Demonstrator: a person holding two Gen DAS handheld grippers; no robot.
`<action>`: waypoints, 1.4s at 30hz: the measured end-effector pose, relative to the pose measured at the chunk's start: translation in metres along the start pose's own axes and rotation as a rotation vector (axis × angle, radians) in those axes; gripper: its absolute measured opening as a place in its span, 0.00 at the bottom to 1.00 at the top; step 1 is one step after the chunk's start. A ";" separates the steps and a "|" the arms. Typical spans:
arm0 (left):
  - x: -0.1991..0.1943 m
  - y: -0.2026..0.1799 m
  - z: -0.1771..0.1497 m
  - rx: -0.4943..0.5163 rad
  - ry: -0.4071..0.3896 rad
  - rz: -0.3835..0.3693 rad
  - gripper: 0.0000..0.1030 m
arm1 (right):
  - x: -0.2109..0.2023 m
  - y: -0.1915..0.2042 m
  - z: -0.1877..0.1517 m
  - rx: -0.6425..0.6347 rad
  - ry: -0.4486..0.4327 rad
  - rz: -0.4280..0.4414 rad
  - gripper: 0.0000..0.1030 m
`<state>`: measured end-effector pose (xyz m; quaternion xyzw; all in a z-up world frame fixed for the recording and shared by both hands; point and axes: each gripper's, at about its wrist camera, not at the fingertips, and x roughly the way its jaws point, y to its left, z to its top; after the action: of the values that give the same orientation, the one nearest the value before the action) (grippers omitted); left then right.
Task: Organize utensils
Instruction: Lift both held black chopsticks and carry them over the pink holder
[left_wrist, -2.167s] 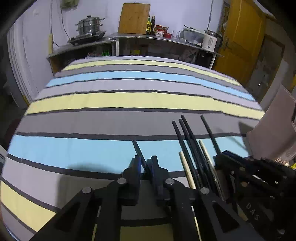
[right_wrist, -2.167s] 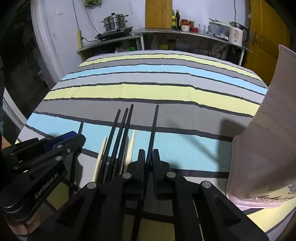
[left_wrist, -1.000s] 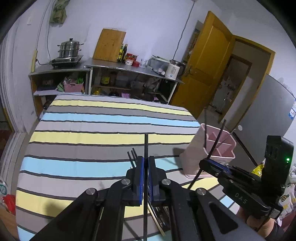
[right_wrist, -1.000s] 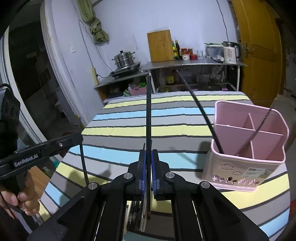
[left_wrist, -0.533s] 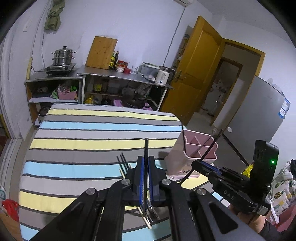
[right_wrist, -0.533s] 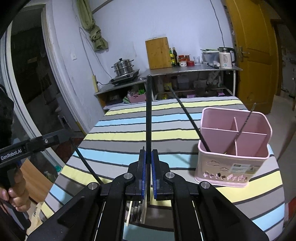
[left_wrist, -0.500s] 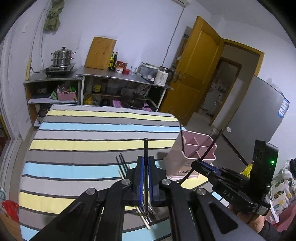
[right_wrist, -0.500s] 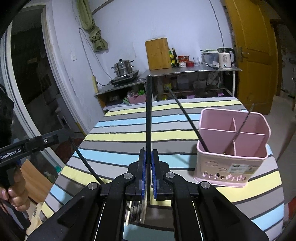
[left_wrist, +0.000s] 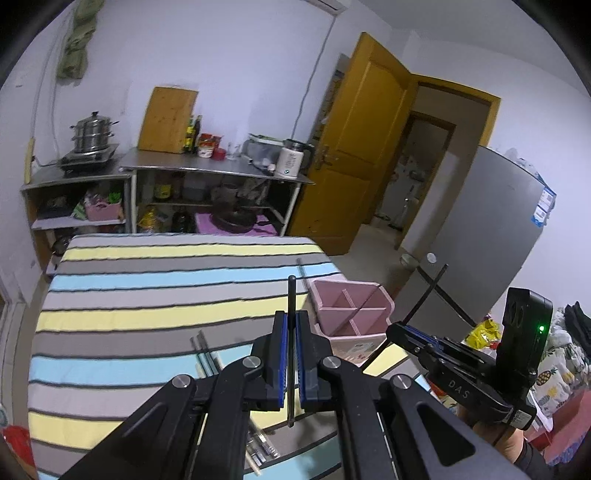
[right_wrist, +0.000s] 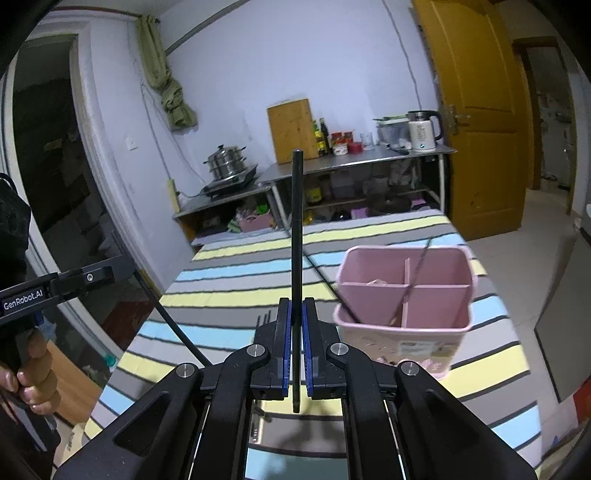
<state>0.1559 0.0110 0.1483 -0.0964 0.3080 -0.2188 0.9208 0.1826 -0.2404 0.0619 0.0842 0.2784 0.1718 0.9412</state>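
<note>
Overhead, well to the left of the pink holder (right_wrist: 404, 295): left gripper (left_wrist: 291, 354) clamped on one black chopstick (left_wrist: 291, 332), stick roughly upright, upper end poking above the jaws, lower end hanging free below them. Seen from the right camera, same left gripper (right_wrist: 110, 271) off beyond the left edge of the striped table (left_wrist: 147, 295), chopstick slanting down and inward.

Closer to the holder, just left of it and raised: right gripper (right_wrist: 295, 343) pinched shut on a second black chopstick (right_wrist: 296, 240), also near vertical, far end high, short tail below the pads. From the left camera, right gripper (left_wrist: 400, 328) beside the holder's right wall, its stick (left_wrist: 424, 295) leaning.

Holder itself standing near the right end of the table, split into four compartments; two dark sticks already leaning inside, exact compartment hard to tell. More chopsticks (left_wrist: 205, 350) lying on the cloth left of the holder, below the grippers.

Risks, as a judgement: thin round sticks held at one narrow point, so likely to pivot or slip if squeezed off-centre or swung fast. Hitting the rim or a divider on the way down could tip the light holder or knock the stick loose. Two grippers converging on one small opening could also collide or cross sticks.
</note>
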 end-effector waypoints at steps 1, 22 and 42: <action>0.002 -0.004 0.004 0.006 -0.002 -0.007 0.04 | -0.004 -0.003 0.003 0.002 -0.010 -0.008 0.05; 0.055 -0.070 0.095 0.095 -0.071 -0.084 0.04 | -0.031 -0.048 0.068 0.033 -0.157 -0.098 0.05; 0.132 -0.046 0.072 0.060 0.016 -0.091 0.04 | 0.019 -0.068 0.047 0.087 -0.097 -0.130 0.05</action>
<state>0.2784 -0.0883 0.1502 -0.0807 0.3038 -0.2705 0.9099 0.2423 -0.2994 0.0739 0.1148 0.2447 0.0939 0.9582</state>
